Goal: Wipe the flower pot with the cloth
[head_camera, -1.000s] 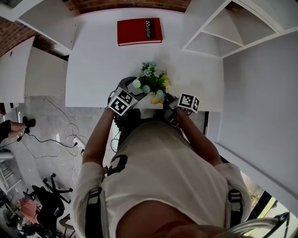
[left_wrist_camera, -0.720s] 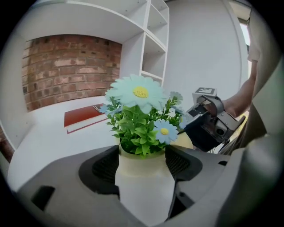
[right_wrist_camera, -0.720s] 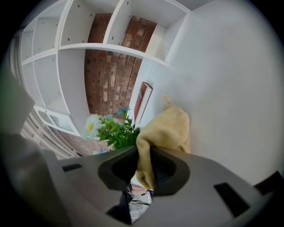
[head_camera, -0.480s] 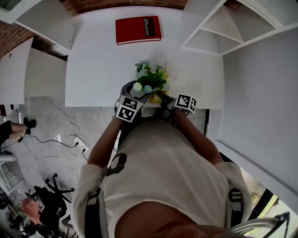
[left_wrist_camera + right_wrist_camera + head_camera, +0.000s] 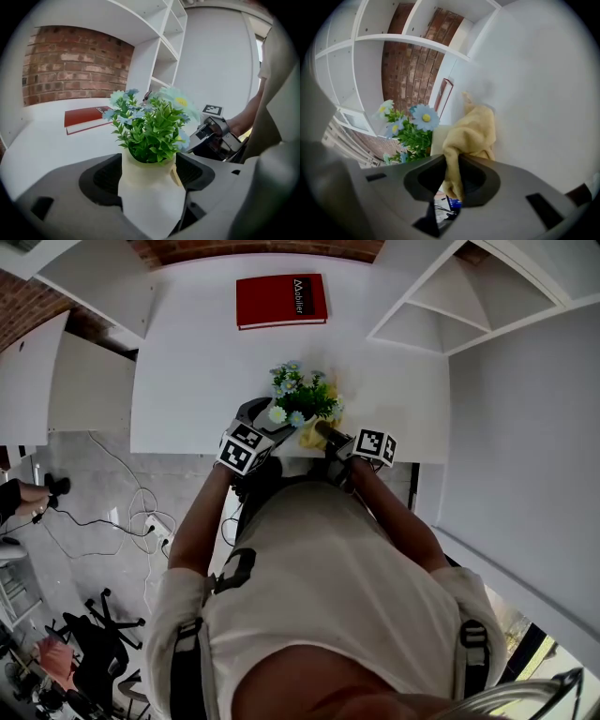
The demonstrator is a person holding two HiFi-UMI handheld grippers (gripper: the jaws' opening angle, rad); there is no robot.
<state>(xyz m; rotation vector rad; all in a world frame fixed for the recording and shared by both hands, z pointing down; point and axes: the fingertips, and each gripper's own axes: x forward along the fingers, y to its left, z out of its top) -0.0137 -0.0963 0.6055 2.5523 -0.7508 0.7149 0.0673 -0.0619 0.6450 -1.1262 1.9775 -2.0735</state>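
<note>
Your left claw [image 5: 149, 171] squeezes the pot [image 5: 150, 201]; hold it steady. Your right claw [image 5: 452, 176], nearly closed, pinches the cloth [image 5: 471, 133]. Rub it softly round the pot's side.

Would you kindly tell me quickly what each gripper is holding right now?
Left gripper: closed on the pot.
Right gripper: closed on the cloth.
</note>
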